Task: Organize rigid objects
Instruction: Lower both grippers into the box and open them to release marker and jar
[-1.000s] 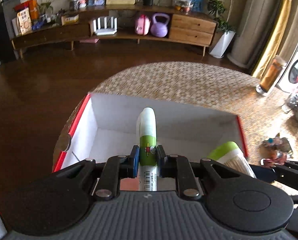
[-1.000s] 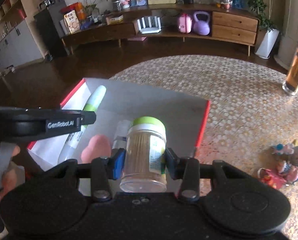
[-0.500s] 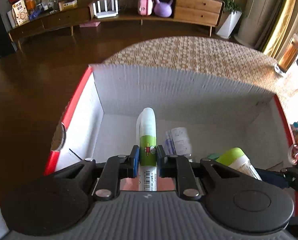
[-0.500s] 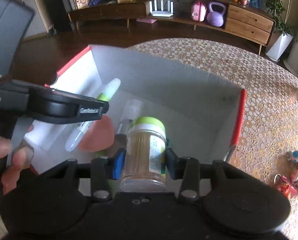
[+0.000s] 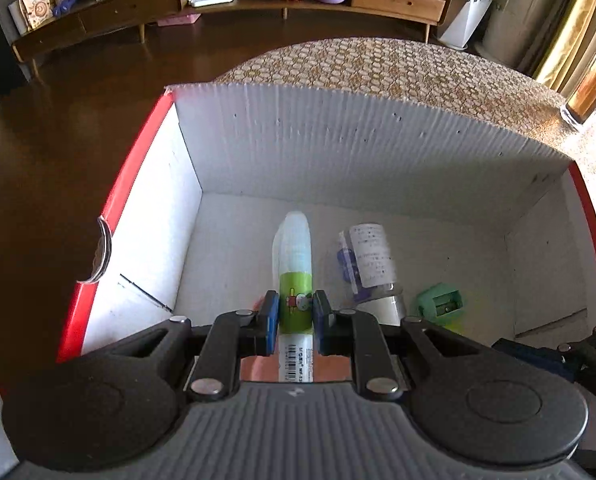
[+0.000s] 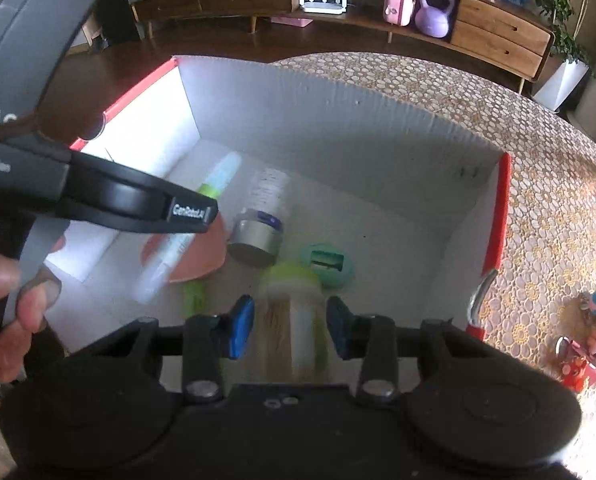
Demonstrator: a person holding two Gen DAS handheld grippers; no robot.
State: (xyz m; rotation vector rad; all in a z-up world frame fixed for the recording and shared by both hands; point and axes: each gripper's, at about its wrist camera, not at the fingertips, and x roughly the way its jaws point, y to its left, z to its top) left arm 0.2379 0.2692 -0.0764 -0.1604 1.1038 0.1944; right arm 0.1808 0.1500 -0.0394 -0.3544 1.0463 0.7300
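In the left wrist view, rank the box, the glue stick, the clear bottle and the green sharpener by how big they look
1. box
2. glue stick, though nearness inflates it
3. clear bottle
4. green sharpener

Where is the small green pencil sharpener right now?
In the left wrist view, the small green pencil sharpener lies on the floor of the white cardboard box, right of the clear silver-capped bottle lying there.
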